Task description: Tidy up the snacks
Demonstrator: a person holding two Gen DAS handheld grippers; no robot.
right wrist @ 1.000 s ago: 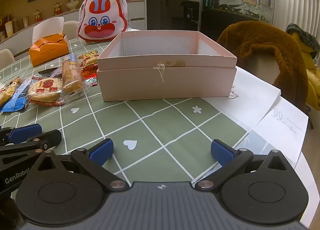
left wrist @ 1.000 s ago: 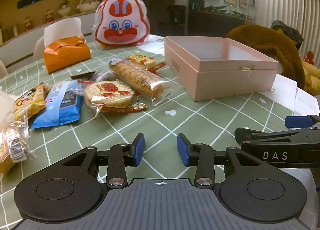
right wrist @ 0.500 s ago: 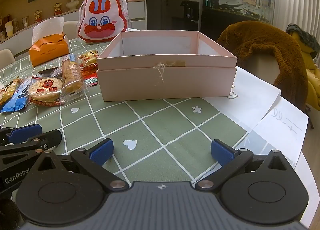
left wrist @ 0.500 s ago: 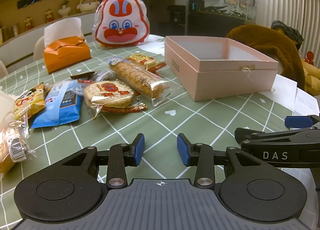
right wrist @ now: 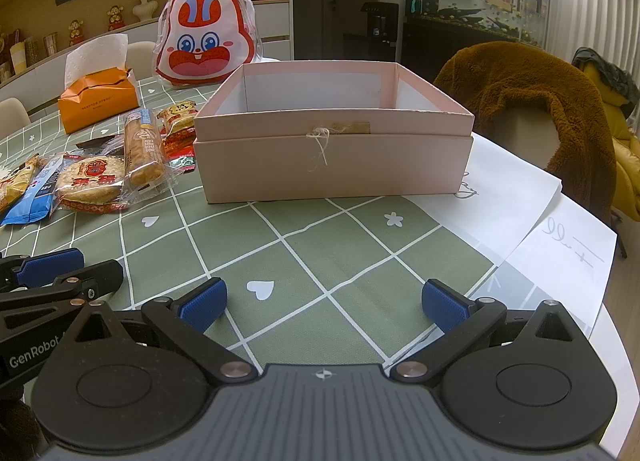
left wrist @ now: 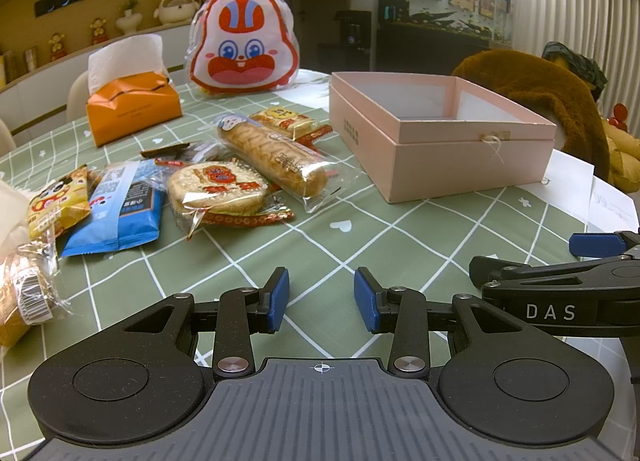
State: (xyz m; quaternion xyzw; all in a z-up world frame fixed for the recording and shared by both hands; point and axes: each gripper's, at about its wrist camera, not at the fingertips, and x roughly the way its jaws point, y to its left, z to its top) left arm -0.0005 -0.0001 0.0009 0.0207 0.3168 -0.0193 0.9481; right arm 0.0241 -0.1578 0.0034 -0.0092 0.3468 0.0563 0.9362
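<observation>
An open pink box (left wrist: pixel 460 157) (right wrist: pixel 332 165) stands on the green checked tablecloth; I see nothing inside it. Left of it lie several wrapped snacks: a long biscuit pack (left wrist: pixel 272 157) (right wrist: pixel 140 149), a round rice cracker (left wrist: pixel 216 189) (right wrist: pixel 90 181), a blue packet (left wrist: pixel 120 209), a yellow packet (left wrist: pixel 60 201) and small red-yellow packs (left wrist: pixel 288 123). My left gripper (left wrist: pixel 322 297) is partly open and empty, low over the cloth, short of the snacks. My right gripper (right wrist: pixel 324 301) is wide open and empty, facing the box front.
A rabbit-face bag (left wrist: pixel 244 45) and an orange tissue box (left wrist: pixel 132 105) stand at the back. White paper sheets (right wrist: pixel 520 201) lie right of the box at the table edge. A chair draped in brown fur (right wrist: pixel 532 101) stands behind.
</observation>
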